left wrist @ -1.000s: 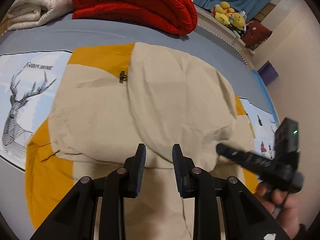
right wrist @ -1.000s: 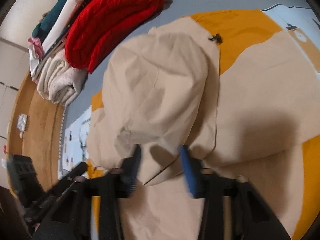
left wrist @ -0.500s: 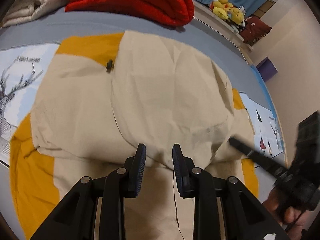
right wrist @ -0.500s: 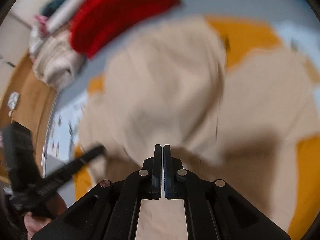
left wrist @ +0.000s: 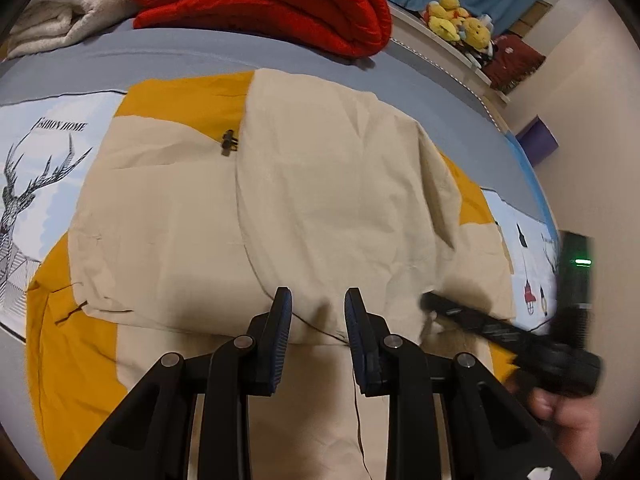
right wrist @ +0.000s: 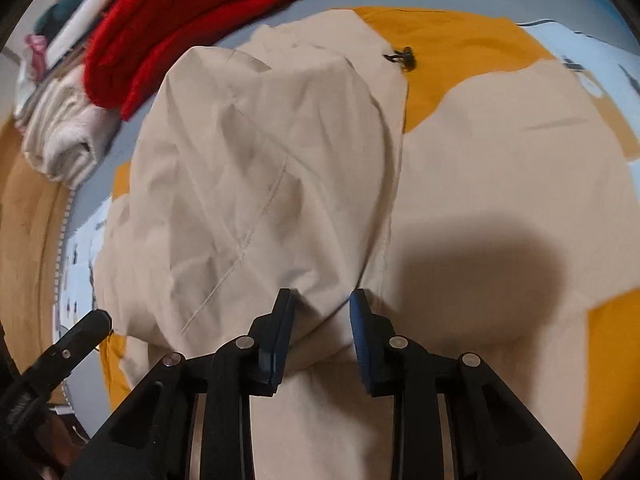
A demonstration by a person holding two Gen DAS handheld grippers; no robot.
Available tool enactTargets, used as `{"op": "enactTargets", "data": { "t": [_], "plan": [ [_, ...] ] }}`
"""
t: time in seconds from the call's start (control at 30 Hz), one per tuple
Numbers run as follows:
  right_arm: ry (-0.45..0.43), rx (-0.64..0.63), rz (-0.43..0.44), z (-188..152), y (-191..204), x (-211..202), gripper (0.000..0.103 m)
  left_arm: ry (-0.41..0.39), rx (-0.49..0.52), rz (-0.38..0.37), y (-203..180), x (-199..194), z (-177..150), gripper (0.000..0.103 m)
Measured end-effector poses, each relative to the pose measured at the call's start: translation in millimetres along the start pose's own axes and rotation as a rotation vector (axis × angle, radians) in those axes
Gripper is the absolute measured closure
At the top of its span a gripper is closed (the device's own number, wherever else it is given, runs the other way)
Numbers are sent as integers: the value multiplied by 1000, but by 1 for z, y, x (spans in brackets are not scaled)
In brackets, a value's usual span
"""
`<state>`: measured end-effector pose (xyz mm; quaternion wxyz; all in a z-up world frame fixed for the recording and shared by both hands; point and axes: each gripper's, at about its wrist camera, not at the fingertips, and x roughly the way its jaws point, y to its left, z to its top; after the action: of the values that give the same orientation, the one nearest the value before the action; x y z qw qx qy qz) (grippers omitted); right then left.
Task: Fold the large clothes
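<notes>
Red blanket (left wrist: 260, 0) beyond jacket (left wrist: 320, 200)

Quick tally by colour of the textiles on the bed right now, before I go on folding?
Beige and orange jacket: 1
Red folded blanket: 1
Cream folded blanket: 1
Total: 3. Both the left gripper and the right gripper are open.

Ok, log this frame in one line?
left gripper: open | right gripper: open | beige-orange jacket: flap folded over, on bed | red blanket: behind

Left tongs (left wrist: 316, 316) agape over beige-orange jacket (left wrist: 320, 200).
</notes>
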<state>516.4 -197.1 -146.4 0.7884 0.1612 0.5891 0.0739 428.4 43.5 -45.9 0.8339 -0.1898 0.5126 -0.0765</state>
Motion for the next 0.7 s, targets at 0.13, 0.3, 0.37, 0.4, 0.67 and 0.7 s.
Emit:
{"op": "enactTargets", "data": {
  "t": [0.13, 0.3, 0.37, 0.4, 0.67, 0.7],
  "plan": [
    [-252, -99, 70, 0, 30, -48, 69, -24, -41, 6, 9, -10, 7, 79],
    [-38, -215, 214, -11, 51, 5, 54, -39, -59, 4, 15, -22, 10, 79],
    [112, -250, 87, -28, 50, 39, 54, -46, -53, 6, 16, -28, 13, 79],
    [88, -265, 75, -32, 51, 38, 55, -52, -51, 9, 17, -31, 15, 79],
    [-25, -289, 20, -41, 52, 12, 54, -129, -67, 1, 19, -80, 20, 79],
    [60, -272, -14, -47, 43, 29, 54, -136, -59, 6, 17, -85, 20, 79]
  ]
}}
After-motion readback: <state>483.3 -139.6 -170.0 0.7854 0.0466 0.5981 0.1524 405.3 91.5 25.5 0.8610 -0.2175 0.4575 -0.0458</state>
